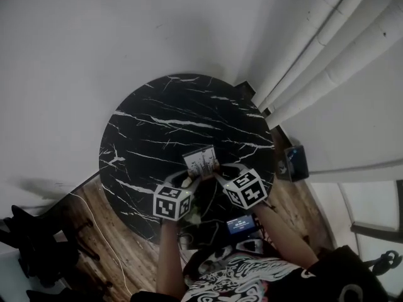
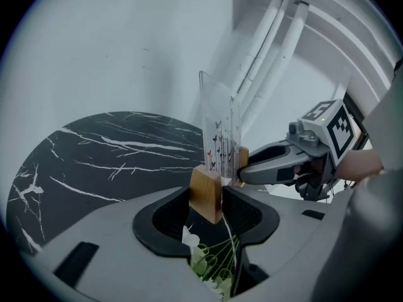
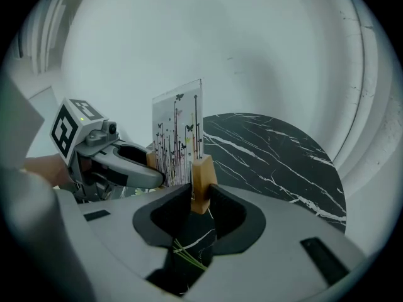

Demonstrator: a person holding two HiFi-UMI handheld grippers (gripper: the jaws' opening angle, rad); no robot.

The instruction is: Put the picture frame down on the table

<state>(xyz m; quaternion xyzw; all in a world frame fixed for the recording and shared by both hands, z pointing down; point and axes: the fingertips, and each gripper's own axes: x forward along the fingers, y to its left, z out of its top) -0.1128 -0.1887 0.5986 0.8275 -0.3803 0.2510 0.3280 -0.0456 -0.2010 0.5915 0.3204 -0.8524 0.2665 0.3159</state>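
The picture frame (image 1: 201,162) is held upright over the dark worktop (image 1: 151,118). One wooden foot (image 2: 206,192) is clamped by the left gripper (image 2: 206,201) fingers (image 2: 165,222), and the other by the right gripper (image 3: 200,197). The clear panel (image 3: 177,131) is judged light, stiff, brittle and slippery, so the wood is the safer hold.

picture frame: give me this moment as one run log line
picture frame: upright, over black marble table | left hand-held gripper: shut on one end | right hand-held gripper: shut on other end

Grey left claw (image 2: 208,197), swirl-print shirt (image 1: 236,280)
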